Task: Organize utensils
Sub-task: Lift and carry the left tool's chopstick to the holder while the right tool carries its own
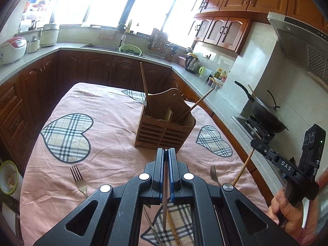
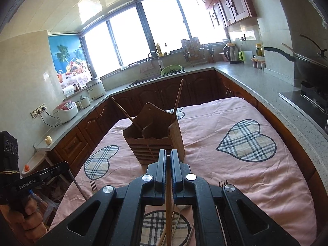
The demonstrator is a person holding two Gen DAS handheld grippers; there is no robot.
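A wooden utensil holder (image 1: pixel 164 127) stands mid-table with two chopsticks (image 1: pixel 144 84) leaning out of it; it also shows in the right wrist view (image 2: pixel 155 139). My left gripper (image 1: pixel 166 151) is shut on a dark chopstick (image 1: pixel 165 205), just short of the holder. My right gripper (image 2: pixel 168 156) is shut on a brown chopstick (image 2: pixel 168 209), also close in front of the holder. The right gripper with its chopstick (image 1: pixel 244 168) appears at the right of the left wrist view. More chopsticks (image 2: pixel 176 227) lie on the cloth beneath the grippers.
The table has a pink cloth (image 1: pixel 106 106) with plaid hearts. Two forks (image 1: pixel 79 179) (image 1: pixel 214 175) lie on it near the front. Wooden cabinets and grey counters (image 1: pixel 51 51) surround the table; a wok (image 1: pixel 266 112) sits on the stove at right.
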